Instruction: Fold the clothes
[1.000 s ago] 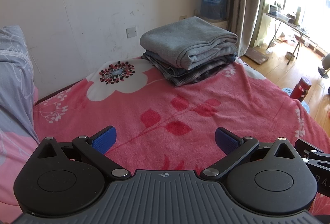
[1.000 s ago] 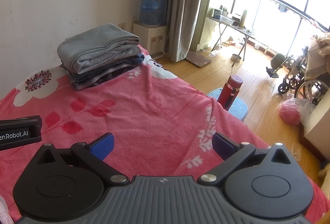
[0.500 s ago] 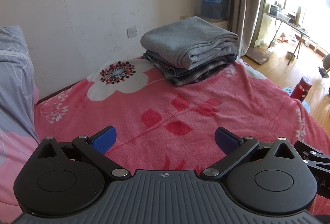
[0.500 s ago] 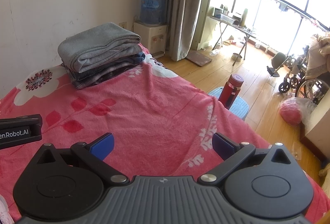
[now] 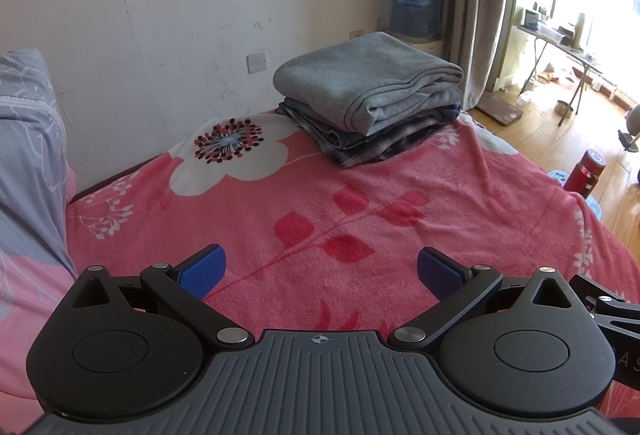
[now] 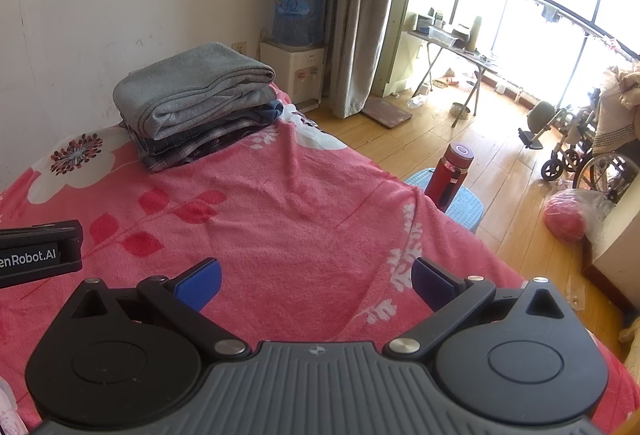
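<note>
Left view: my left tongs hang released over the pink blanket, gripping nothing; the folded stack sits well ahead by the wall, grey piece on top. Right view: my right tongs gape empty too; the stack lies ahead to the left; a red bottle stands off right.

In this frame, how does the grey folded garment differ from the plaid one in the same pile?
The grey folded garment lies on top of the pile, fully exposed; the plaid garment sits at the bottom, showing only its edges. The grey one is plain and looks thick, with rounded folds; the plaid one is dark, checked and pressed flat. Both are folded and rest on the pink blanket near the wall.
</note>
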